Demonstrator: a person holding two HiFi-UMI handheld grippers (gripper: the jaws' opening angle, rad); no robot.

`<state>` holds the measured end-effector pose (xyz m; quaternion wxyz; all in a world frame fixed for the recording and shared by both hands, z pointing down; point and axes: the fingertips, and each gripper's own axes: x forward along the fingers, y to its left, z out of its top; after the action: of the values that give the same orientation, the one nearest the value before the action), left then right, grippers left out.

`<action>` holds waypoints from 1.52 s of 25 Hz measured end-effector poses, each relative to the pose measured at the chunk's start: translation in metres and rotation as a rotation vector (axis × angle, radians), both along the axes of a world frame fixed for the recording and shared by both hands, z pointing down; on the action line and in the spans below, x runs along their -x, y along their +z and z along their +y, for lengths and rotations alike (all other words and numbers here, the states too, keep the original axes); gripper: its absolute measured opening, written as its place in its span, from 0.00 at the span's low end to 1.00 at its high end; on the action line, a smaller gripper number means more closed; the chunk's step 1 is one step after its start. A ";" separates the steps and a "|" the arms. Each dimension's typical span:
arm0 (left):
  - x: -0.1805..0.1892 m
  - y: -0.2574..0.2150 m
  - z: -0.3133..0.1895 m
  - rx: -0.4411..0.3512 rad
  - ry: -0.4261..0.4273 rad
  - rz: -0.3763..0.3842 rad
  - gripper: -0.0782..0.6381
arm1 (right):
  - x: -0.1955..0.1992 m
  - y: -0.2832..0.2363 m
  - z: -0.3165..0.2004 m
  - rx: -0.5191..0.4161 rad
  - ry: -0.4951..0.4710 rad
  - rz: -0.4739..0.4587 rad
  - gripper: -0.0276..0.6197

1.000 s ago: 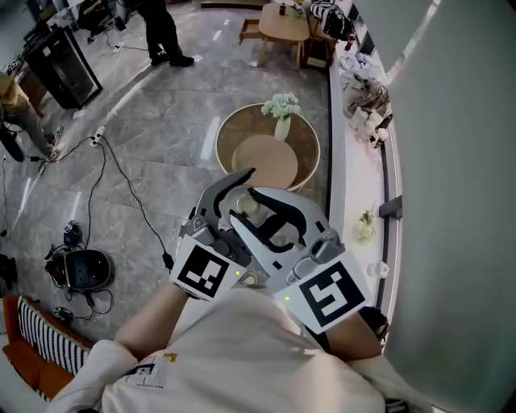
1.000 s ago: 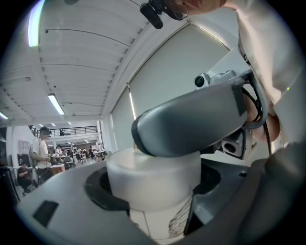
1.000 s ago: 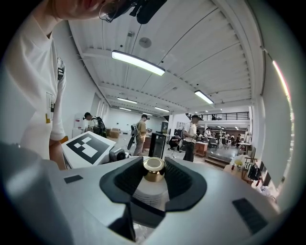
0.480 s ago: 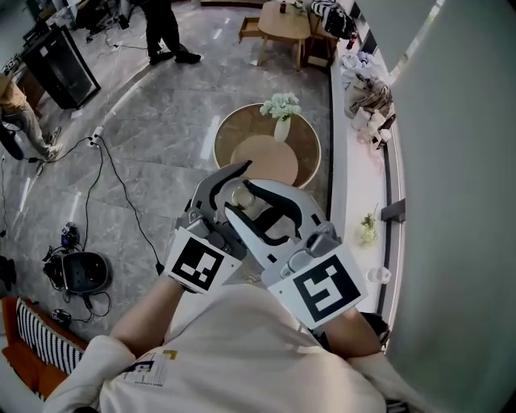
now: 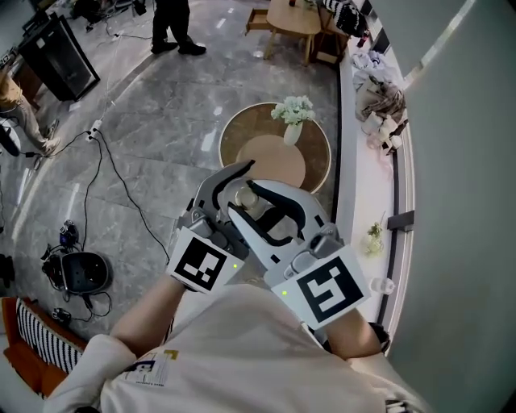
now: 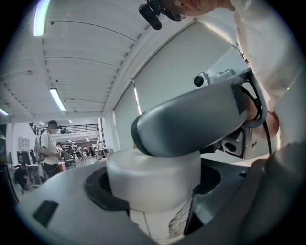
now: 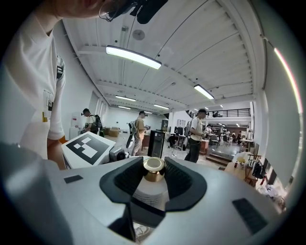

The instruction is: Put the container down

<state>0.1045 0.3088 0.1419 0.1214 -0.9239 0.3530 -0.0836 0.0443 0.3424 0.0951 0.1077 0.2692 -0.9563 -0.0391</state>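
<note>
A white container point(image 5: 245, 198) with a gold cap point(image 7: 154, 165) hangs in the air between both grippers, just short of the round wooden table point(image 5: 316, 165). The left gripper point(image 5: 234, 192) comes in from the left, and its dark jaws are closed round the white body point(image 6: 152, 174). From the right, the right gripper point(image 5: 260, 211) crosses over it; its black pads point(image 7: 184, 179) press at the container's top by the gold cap. One right jaw point(image 6: 191, 119) lies across the upper part of the left gripper view. The container's bottom is hidden.
On the round table stands a vase of white flowers point(image 5: 293, 114). A white ledge point(image 5: 364, 202) with clutter runs along the right wall. Cables point(image 5: 105, 169) and a dark headset point(image 5: 81, 271) lie on the grey floor at left. A person point(image 5: 171, 22) stands far off.
Both grippers, still holding the container, have moved forward toward the round table and sunk slightly. Their grip looks the same.
</note>
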 end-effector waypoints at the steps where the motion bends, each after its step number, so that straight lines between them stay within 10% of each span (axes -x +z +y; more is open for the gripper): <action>1: 0.004 0.002 -0.009 0.002 0.001 -0.001 0.61 | 0.004 0.002 -0.009 0.003 -0.001 0.002 0.25; 38: 0.133 0.010 -0.353 0.042 0.238 0.027 0.61 | 0.139 0.008 -0.372 0.104 0.250 -0.012 0.25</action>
<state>-0.0286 -0.0444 0.1515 0.1063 -0.9627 0.2407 -0.0637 -0.0948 -0.0296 0.1031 0.1198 0.3804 -0.9167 0.0260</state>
